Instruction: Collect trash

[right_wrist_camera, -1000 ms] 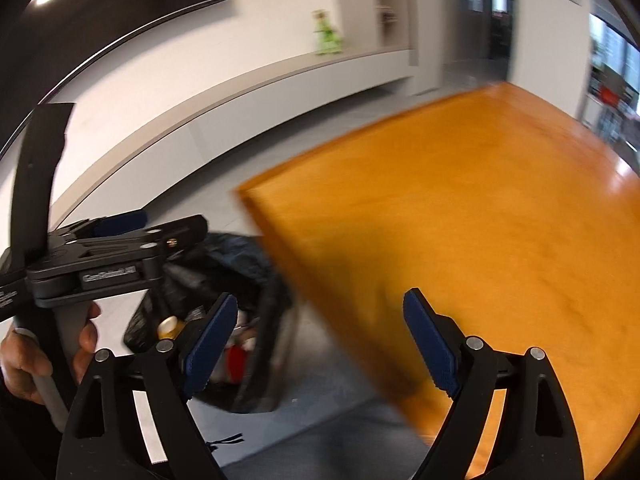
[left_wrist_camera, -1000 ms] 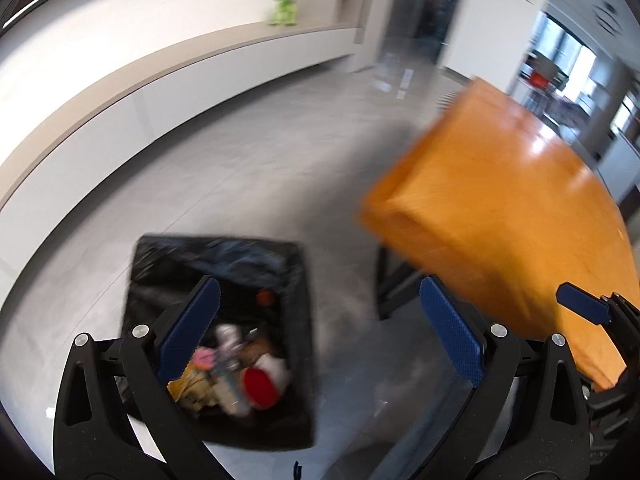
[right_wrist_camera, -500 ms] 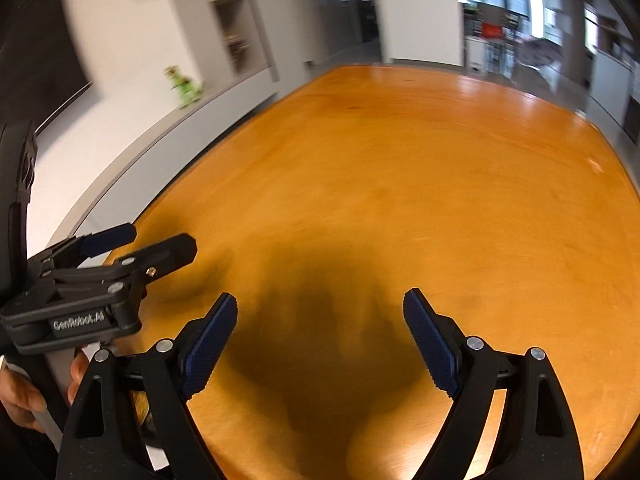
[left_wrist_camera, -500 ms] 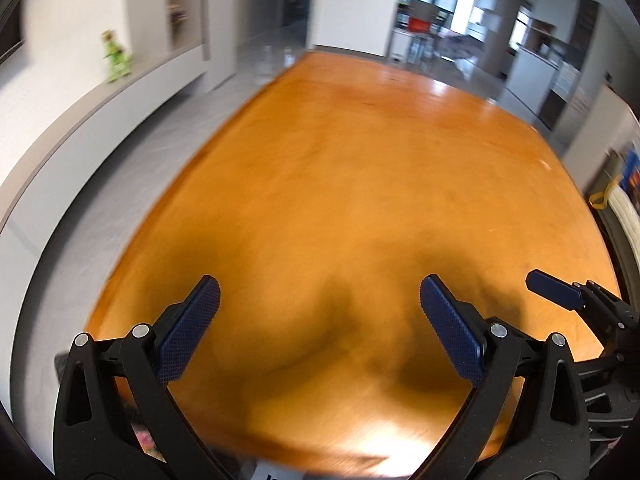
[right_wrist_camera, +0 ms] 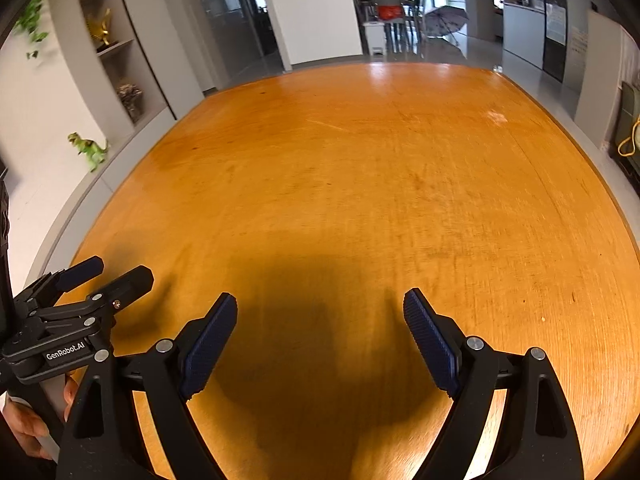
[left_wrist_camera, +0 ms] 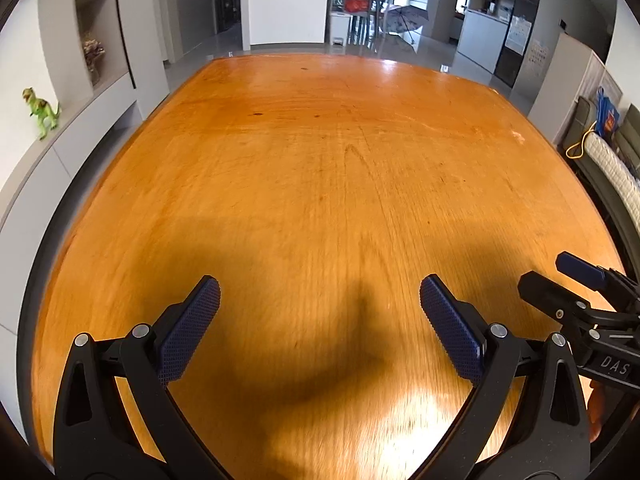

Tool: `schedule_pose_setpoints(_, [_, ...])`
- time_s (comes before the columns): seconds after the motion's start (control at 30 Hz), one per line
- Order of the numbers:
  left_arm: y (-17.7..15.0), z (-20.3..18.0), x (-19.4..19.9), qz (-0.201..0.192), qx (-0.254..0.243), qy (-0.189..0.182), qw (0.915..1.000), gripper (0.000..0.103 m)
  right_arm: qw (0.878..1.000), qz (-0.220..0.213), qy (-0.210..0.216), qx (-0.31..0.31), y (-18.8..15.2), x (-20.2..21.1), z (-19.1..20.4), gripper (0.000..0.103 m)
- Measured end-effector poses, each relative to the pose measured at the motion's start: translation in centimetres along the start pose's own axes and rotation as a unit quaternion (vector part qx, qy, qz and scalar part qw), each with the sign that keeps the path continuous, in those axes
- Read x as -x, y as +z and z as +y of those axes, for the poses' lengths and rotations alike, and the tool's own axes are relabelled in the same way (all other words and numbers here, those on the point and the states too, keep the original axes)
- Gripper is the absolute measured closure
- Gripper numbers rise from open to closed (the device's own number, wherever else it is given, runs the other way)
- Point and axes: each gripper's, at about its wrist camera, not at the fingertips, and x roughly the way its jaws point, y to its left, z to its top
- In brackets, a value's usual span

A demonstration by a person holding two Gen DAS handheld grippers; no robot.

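Observation:
Both wrist views look down on a bare orange wooden table (left_wrist_camera: 320, 184) (right_wrist_camera: 360, 184). My left gripper (left_wrist_camera: 320, 300) hangs over its near part, jaws wide open with nothing between the blue pads. My right gripper (right_wrist_camera: 320, 316) is likewise open and empty over the near part of the table. Each gripper shows in the other's view: the right one (left_wrist_camera: 560, 280) at the right edge, the left one (right_wrist_camera: 116, 272) at the lower left, held by a hand (right_wrist_camera: 24, 428). No trash and no bin are in view.
A green toy dinosaur (left_wrist_camera: 40, 112) stands on a low grey ledge (left_wrist_camera: 60, 152) left of the table. Wall shelves (right_wrist_camera: 108, 48) hold ornaments. A padded seat (left_wrist_camera: 612, 172) is at the right. Beyond the far table edge are grey floor, chairs and an open umbrella (left_wrist_camera: 404, 14).
Both grippers swung right, away from the black trash bin on the floor, which has left view. They now face along the table top. Jaws stayed open.

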Motion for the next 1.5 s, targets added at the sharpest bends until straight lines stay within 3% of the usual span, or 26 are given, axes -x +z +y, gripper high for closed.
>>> schedule_pose_setpoints(0.4, [0.6,-1.5,-3.3,0.020,-0.010,-0.002,0.9997,0.006,0.999,-0.001,-0.034,0.006,-0.4,-0.7,-1.4,0.014])
schedule_pose_setpoints(0.63, [0.6,-2.0,-3.8,0.030,-0.018,0.006,0.9994,0.006,0.999,0.006,-0.035,0.010,0.1,-1.1,-1.5,0.003])
schedule_pose_setpoints(1.0, [0.6,-2.5,-4.1,0.034,-0.025,0.018,0.9989,0.006,0.996,0.023,-0.079,0.041,0.3,-1.7,-0.3,0.003])
schedule_pose_setpoints(1.5, [0.4,-2.0,-4.1,0.034,-0.010,0.029,0.9990,0.006,0.996,0.024,-0.081,0.042,0.5,-1.7,-0.4,0.003])
